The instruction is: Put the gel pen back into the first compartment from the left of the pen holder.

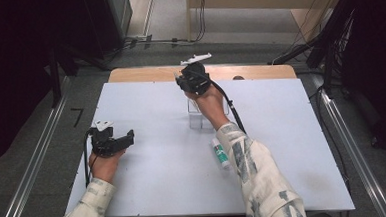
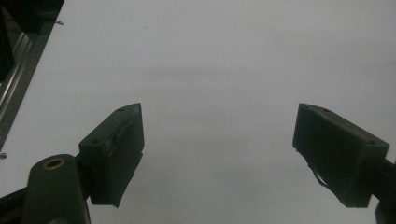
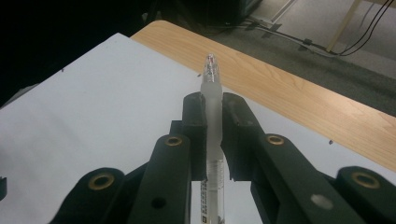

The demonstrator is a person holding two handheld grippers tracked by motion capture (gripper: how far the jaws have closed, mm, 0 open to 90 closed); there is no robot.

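Two hand-held grippers: right (image 3: 214,135) clamps pen (image 3: 212,88), left (image 2: 219,154) open, clear box (image 1: 195,113), probably tube (image 1: 220,153) nearby

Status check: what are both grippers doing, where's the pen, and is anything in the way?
Left gripper open, idle over bare table. Right gripper shut on pen, held up above clear holder. Tube lies near right forearm, off to the side.

Slim clear pen (image 3: 212,116) with frosted grip, pinched lengthwise between the right tongs (image 3: 214,105), tip outward.
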